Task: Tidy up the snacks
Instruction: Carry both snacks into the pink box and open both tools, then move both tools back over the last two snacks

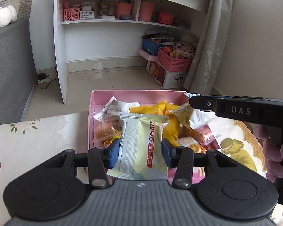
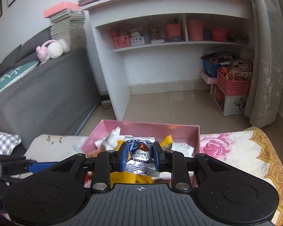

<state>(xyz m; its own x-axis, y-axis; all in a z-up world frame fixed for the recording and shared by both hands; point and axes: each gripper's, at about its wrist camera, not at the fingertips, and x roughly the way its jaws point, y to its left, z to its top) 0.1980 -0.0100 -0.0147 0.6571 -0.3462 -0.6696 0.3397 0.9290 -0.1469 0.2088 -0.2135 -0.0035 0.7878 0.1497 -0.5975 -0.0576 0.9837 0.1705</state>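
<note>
A pink box (image 1: pixel 134 96) on the flowered tablecloth holds several wrapped snacks in yellow, white and orange. My left gripper (image 1: pixel 140 150) is shut on a pale green and white snack packet (image 1: pixel 141 148) with red lettering, held just above the box's near side. In the right wrist view my right gripper (image 2: pixel 140 155) is shut on a silver truffle chocolate packet (image 2: pixel 140 157), over the pink box (image 2: pixel 179 129). In the left wrist view the right gripper's black body (image 1: pixel 241 110) reaches in from the right above the box, held by a hand (image 1: pixel 273 150).
The table carries a flowered cloth (image 2: pixel 235 150). Beyond it a tiled floor, a white desk with shelves (image 1: pixel 111 21), pink baskets and storage boxes (image 1: pixel 171 62) at the right, a curtain (image 2: pixel 264 56), and a grey sofa (image 2: pixel 37 94) at the left.
</note>
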